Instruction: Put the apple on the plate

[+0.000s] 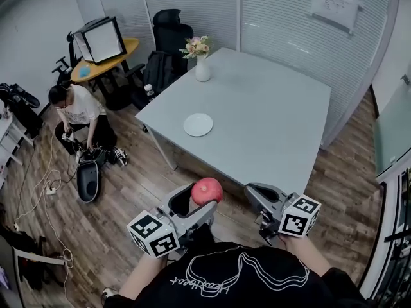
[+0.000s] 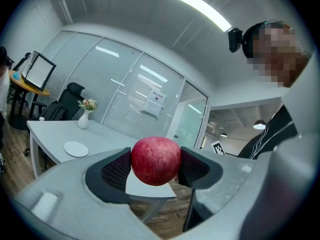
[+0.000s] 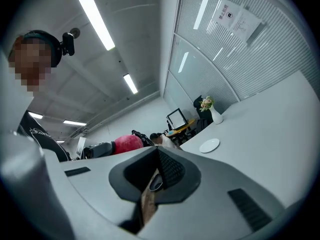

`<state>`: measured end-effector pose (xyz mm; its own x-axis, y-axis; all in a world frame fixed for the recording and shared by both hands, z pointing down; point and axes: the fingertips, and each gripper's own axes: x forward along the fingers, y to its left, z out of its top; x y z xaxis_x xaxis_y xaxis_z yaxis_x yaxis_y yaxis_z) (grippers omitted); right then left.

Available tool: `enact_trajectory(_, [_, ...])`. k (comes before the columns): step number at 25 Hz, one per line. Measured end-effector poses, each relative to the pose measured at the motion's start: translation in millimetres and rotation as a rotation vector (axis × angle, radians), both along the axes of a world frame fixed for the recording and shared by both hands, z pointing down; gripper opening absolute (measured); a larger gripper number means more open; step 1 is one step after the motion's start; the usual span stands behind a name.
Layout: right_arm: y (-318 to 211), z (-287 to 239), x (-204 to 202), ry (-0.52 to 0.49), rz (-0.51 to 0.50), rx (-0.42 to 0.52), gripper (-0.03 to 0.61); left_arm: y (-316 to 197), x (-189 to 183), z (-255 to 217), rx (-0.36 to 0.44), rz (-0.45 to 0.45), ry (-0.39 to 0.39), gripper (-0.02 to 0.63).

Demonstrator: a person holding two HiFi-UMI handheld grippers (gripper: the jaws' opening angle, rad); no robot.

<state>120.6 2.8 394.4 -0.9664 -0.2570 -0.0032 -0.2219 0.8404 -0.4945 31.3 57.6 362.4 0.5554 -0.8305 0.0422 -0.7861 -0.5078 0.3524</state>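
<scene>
A red apple (image 1: 207, 190) is clamped between the black pads of my left gripper (image 1: 199, 197), held in the air just short of the table's near edge. In the left gripper view the apple (image 2: 155, 160) fills the gap between the jaws of that gripper (image 2: 156, 170). The white plate (image 1: 198, 124) lies bare on the grey table (image 1: 270, 120), toward its left side, and shows small in the left gripper view (image 2: 76, 148). My right gripper (image 1: 258, 199) hovers beside the apple with its jaws together and nothing in them (image 3: 157, 173).
A white vase with flowers (image 1: 202, 68) stands at the table's far left corner. On the floor to the left a person (image 1: 77, 111) crouches among cables and bags. A black office chair (image 1: 171, 34) and a round yellow table (image 1: 106, 56) stand behind.
</scene>
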Motion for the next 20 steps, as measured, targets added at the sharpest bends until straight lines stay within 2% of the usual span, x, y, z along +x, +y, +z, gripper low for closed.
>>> enact_trajectory(10, [-109, -4, -82, 0.053, 0.068, -0.004, 0.008, -109, -75, -4, -0.004, 0.06, -0.069, 0.305])
enact_trajectory(15, [-157, -3, -114, 0.063, 0.107, -0.028, 0.008, -163, -113, -1, -0.029, 0.089, -0.064, 0.305])
enact_trajectory(20, [-202, 13, -141, 0.116, 0.137, -0.068, 0.008, -216, -145, 11, -0.067, 0.116, -0.046, 0.305])
